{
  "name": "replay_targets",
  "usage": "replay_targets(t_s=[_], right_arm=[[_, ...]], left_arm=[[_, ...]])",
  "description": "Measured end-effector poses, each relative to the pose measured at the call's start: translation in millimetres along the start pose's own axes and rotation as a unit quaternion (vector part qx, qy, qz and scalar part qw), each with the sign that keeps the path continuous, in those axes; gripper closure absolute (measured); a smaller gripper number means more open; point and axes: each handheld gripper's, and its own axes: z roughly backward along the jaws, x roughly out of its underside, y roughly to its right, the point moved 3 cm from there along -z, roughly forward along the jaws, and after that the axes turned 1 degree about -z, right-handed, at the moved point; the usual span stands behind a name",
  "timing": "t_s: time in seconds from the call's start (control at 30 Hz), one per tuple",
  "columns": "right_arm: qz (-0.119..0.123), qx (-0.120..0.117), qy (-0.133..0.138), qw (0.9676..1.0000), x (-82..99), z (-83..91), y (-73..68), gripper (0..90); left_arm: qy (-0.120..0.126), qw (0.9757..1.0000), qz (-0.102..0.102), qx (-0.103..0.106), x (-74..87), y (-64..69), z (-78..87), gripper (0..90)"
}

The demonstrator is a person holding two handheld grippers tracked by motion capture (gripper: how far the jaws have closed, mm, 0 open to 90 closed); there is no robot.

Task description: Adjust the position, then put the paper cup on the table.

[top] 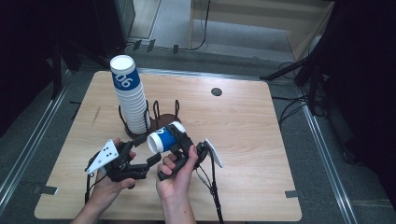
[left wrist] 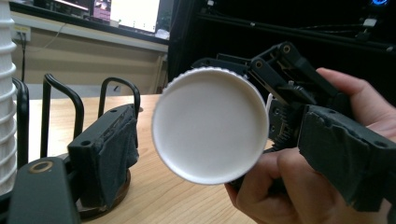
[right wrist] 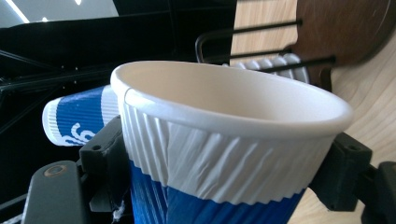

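A blue and white ribbed paper cup [top: 166,136] is held on its side above the table, with my right gripper [top: 183,141] shut on it. In the right gripper view the cup [right wrist: 224,154] sits between the two jaws, its rim facing the camera. My left gripper [top: 147,150] stands open at the cup's base end. In the left gripper view the cup's white bottom [left wrist: 210,125] lies between the padded jaws of the left gripper [left wrist: 219,135] with a gap on each side. The right gripper [left wrist: 289,79] and its hand are behind the cup.
A tall stack of the same cups [top: 128,93] stands in a black wire rack [top: 156,114] on a round wooden base, just behind the grippers. The wooden table [top: 243,126] has bare room to the right. Cables trail off its near edge.
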Motion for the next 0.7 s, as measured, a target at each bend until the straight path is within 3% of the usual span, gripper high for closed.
replay_targets(t_s=[0.13,0.23,0.27,0.4,0.43,0.47,0.5,0.53,0.57,0.7], right_arm=[[0.024,-0.01,0.017,0.9995,-5.1,4.1,-3.5,20.2],[0.056,-0.01,0.037,0.9977,-9.5,9.0,-8.6,20.4],[0.056,-0.01,0.037,0.9977,-9.5,9.0,-8.6,20.4],[0.093,-0.007,0.05,0.9944,-13.4,13.4,-14.7,20.4],[0.118,-0.005,0.06,0.9912,-15.2,15.8,-18.2,20.4],[0.118,-0.005,0.06,0.9912,-15.2,15.8,-18.2,20.4],[0.131,-0.004,0.065,0.9892,-16.1,17.3,-20.0,20.4],[0.16,0.006,0.074,0.9843,-17.6,20.1,-24.0,20.4],[0.16,0.006,0.074,0.9843,-17.6,20.1,-24.0,20.4],[0.222,0.018,0.096,0.9703,-20.7,25.0,-31.0,20.2]], left_arm=[[-0.001,1.0,0.006,0.004,-1.1,-2.8,4.6,0.0],[-0.006,0.9997,0.002,-0.025,-2.1,-4.8,8.8,0.0],[-0.007,0.9994,0.003,-0.033,-2.3,-5.6,10.4,0.0],[-0.016,0.9984,0.013,-0.052,-1.6,-13.5,15.9,0.0],[-0.017,0.9982,0.014,-0.056,-1.4,-15.7,17.8,0.0],[-0.018,0.9979,0.018,-0.06,-1.1,-17.8,19.5,0.0],[-0.019,0.9976,0.018,-0.065,-0.7,-20.1,21.3,0.0],[-0.022,0.9971,0.019,-0.07,-0.4,-22.1,23.0,0.0],[-0.024,0.9967,0.019,-0.075,0.0,-24.3,24.8,0.0],[-0.03,0.9947,0.017,-0.096,2.6,-32.9,31.1,0.0]])
